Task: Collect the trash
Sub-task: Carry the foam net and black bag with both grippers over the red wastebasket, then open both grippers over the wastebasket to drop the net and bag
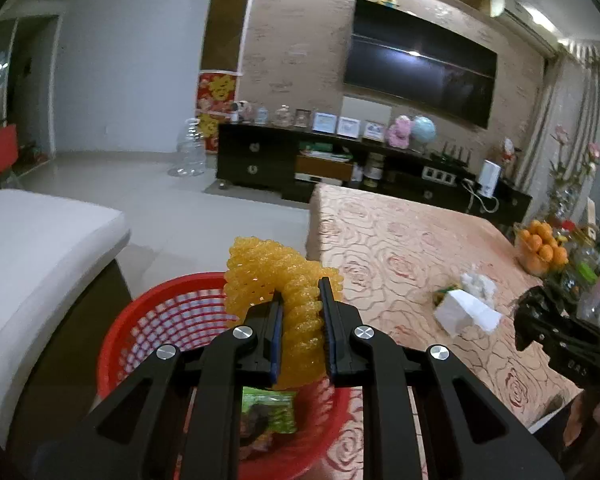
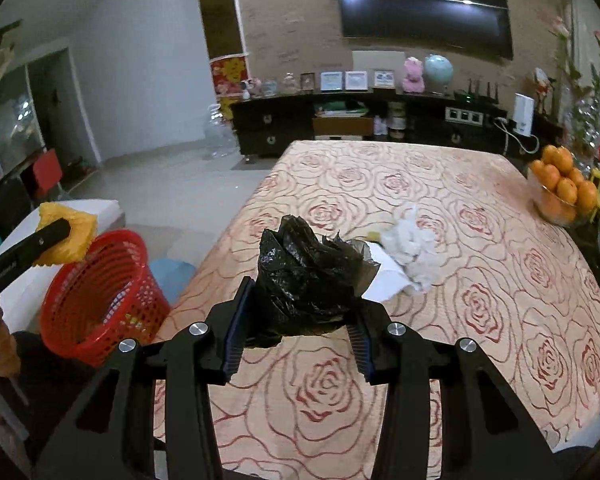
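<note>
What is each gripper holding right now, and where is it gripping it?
The left gripper pinches the yellow foam net across its middle, above the red basket. The right gripper clamps the crumpled black plastic bag around its lower part.

Open red basket (image 2: 100, 296) mouth — table edge (image 2: 204, 264) (right) beside.

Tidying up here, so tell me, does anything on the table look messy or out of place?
Yes. A crumpled white tissue and a white paper lie loose mid-table on the rose tablecloth, not in the red basket. Nothing looks spilled or broken; the oranges sit neatly in their bowl.
</note>
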A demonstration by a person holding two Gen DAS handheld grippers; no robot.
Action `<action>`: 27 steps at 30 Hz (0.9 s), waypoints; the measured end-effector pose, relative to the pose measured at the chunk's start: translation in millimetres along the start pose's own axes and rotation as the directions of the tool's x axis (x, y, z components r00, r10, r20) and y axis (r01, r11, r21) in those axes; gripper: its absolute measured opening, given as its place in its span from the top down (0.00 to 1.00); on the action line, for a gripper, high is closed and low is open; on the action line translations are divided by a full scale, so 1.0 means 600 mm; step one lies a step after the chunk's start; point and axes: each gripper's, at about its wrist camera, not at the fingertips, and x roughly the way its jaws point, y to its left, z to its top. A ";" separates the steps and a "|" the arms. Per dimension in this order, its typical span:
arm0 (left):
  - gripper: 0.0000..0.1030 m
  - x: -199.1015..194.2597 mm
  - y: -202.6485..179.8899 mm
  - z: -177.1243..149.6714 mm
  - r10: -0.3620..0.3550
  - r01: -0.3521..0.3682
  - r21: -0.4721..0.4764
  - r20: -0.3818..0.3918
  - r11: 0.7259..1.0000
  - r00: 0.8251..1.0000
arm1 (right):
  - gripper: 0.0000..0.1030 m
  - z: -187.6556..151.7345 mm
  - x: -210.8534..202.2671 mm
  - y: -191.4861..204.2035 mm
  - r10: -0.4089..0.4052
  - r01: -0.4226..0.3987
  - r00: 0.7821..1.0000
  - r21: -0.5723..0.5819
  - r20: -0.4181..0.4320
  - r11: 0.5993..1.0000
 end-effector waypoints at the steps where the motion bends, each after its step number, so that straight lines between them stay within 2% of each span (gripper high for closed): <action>1: 0.85 -0.001 0.006 0.000 0.007 -0.007 -0.003 0.002 1.000 1.000 | 0.59 0.003 0.001 0.009 0.005 -0.005 1.000 -0.009 0.000 1.000; 13: 0.85 -0.013 0.077 0.002 0.094 -0.093 -0.056 0.020 0.994 0.995 | 0.59 0.047 0.020 0.109 0.104 -0.105 0.994 -0.108 -0.013 0.989; 17: 0.85 -0.006 0.098 -0.003 0.121 -0.120 -0.073 0.009 0.990 0.993 | 0.59 0.057 0.039 0.145 0.167 -0.170 0.985 -0.122 -0.040 0.978; 27: 0.85 0.018 0.125 -0.029 0.147 -0.150 -0.066 -0.043 0.987 0.988 | 0.59 0.061 0.093 0.225 0.262 -0.279 0.956 -0.148 -0.129 0.949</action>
